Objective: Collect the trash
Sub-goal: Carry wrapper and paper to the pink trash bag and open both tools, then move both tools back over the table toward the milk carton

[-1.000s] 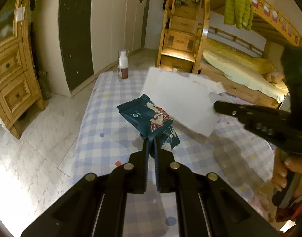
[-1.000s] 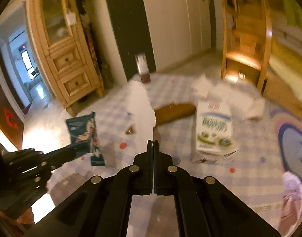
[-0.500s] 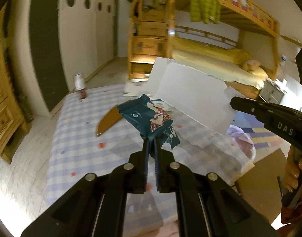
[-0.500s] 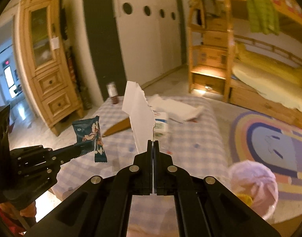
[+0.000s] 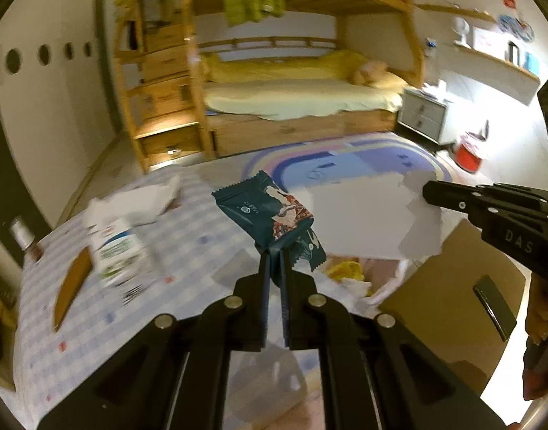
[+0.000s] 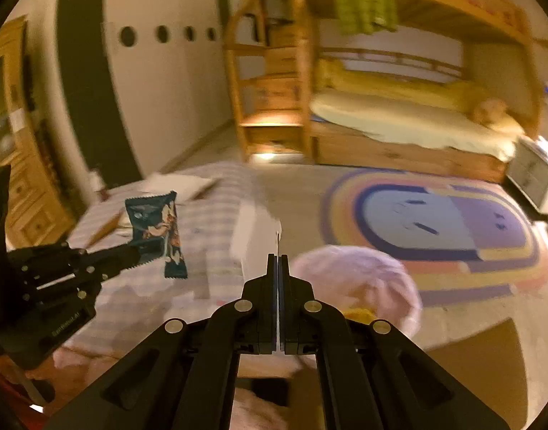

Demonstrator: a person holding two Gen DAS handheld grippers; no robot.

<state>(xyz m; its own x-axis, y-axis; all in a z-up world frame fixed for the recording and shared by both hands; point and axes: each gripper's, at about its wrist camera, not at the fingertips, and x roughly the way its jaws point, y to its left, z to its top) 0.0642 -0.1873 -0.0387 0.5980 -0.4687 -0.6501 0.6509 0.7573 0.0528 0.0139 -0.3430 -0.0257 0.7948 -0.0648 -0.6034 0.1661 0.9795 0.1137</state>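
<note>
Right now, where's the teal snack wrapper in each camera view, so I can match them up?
Left wrist: the wrapper sits at centre, pinched in the left gripper.
Right wrist: the wrapper hangs at left of centre, at the tip of the left gripper.
Shared landmark: the round rug before the bunk bed.

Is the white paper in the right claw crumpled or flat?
Flat: the white paper hangs as a smooth sheet with torn edges from the shut right claw.

Pink bag (image 6: 360, 279) mouth open below; cardboard box (image 5: 449, 297) beside.
</note>
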